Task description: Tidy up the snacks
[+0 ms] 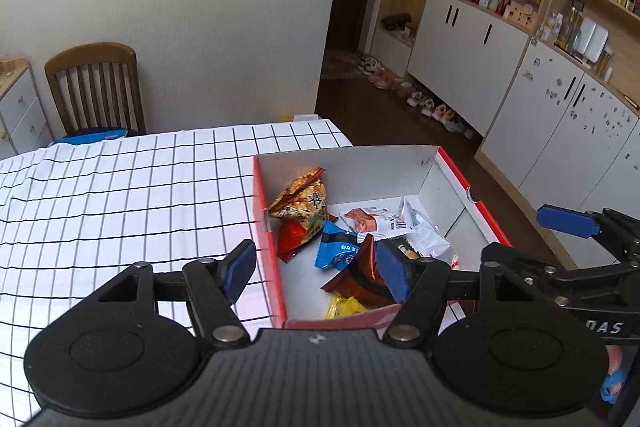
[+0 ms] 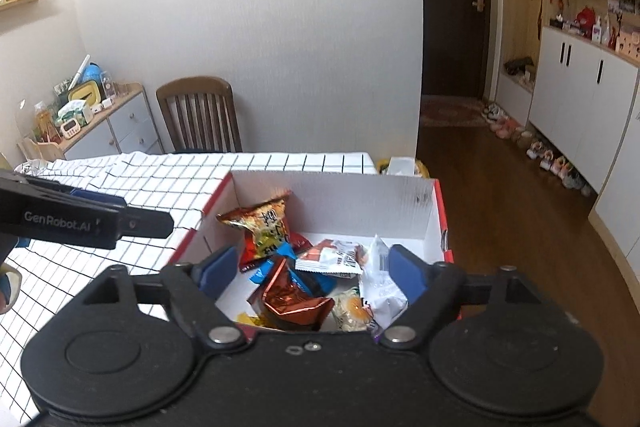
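A table covered with a white, black-gridded cloth [image 1: 120, 195] stands against a pale wall, with a wooden chair [image 1: 94, 87] at its far end and white cupboards [image 1: 472, 59] along a dark wood floor to the right. At the table's right edge sits a cardboard box [image 2: 332, 197], red outside and white inside. It holds a loose pile of snack packets: a yellow-orange bag [image 1: 300, 201] leaning in the left corner, a blue packet [image 1: 336, 249], a glossy brown packet [image 2: 290, 297], a white-and-orange packet [image 2: 332, 257] and a clear white bag [image 2: 382, 287]. The left gripper [image 1: 316, 269] hangs over the box's left wall, jaws apart and empty. The right gripper [image 2: 310, 273] hangs over the pile, jaws wide apart, nothing between them.
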`<action>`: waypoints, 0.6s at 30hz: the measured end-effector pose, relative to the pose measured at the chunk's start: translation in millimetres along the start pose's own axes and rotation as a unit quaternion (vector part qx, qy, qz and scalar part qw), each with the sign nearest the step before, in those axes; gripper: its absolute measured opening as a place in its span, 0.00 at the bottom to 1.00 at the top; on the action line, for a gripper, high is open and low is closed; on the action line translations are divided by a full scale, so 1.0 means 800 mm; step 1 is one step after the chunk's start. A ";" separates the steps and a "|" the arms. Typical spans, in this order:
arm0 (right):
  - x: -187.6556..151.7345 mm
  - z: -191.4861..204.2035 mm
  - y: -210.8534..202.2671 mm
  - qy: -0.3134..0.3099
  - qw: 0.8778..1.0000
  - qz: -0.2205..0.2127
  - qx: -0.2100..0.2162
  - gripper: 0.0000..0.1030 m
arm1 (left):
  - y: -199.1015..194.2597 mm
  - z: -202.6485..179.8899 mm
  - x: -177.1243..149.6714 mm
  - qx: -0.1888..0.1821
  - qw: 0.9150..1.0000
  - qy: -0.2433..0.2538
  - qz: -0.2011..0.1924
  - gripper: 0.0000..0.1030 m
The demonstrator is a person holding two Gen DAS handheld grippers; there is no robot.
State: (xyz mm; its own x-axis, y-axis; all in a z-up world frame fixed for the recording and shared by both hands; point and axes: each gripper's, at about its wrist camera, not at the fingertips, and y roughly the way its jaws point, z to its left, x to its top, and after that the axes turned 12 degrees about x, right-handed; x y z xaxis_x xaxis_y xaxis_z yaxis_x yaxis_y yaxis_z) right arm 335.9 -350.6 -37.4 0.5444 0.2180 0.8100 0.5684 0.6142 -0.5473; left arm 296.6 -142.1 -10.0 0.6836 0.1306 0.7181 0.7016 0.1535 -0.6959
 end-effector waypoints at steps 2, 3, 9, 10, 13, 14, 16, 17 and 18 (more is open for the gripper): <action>-0.001 0.008 -0.008 -0.004 1.000 -0.011 -0.002 0.87 | -0.008 0.008 -0.006 -0.005 1.000 -0.003 -0.003 0.78; -0.002 0.013 -0.012 -0.006 1.000 -0.016 -0.001 0.90 | -0.012 0.011 -0.008 -0.010 1.000 -0.003 -0.004 0.79; -0.008 0.040 -0.032 -0.009 0.999 -0.042 -0.006 1.00 | -0.029 0.020 -0.023 -0.015 1.000 0.009 -0.009 0.82; -0.009 0.043 -0.035 -0.008 0.999 -0.046 -0.008 1.00 | -0.033 0.020 -0.025 -0.017 1.000 0.012 -0.011 0.82; -0.014 0.054 -0.043 -0.005 0.998 -0.055 -0.015 1.00 | -0.041 0.021 -0.031 -0.025 1.000 0.016 -0.007 0.82; -0.016 0.057 -0.046 -0.003 0.998 -0.055 -0.018 1.00 | -0.044 0.021 -0.033 -0.025 1.000 0.017 -0.007 0.83; -0.017 0.062 -0.049 -0.001 0.998 -0.057 -0.021 1.00 | -0.050 0.022 -0.038 -0.023 0.999 0.020 -0.011 0.93; -0.018 0.066 -0.051 0.000 0.998 -0.059 -0.024 1.00 | -0.054 0.023 -0.040 -0.025 0.999 0.020 -0.013 0.96; -0.019 0.067 -0.053 0.003 0.998 -0.062 -0.026 1.00 | -0.058 0.025 -0.042 -0.029 0.999 0.019 -0.017 0.99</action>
State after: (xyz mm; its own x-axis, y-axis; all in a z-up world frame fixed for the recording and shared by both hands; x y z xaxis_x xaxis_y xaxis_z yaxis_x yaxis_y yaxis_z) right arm 270.2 -339.0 -15.4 0.4720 0.1375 0.8708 0.6624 0.5966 -0.4532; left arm 237.6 -134.1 -1.5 0.6654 0.0879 0.7413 0.7345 0.1002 -0.6712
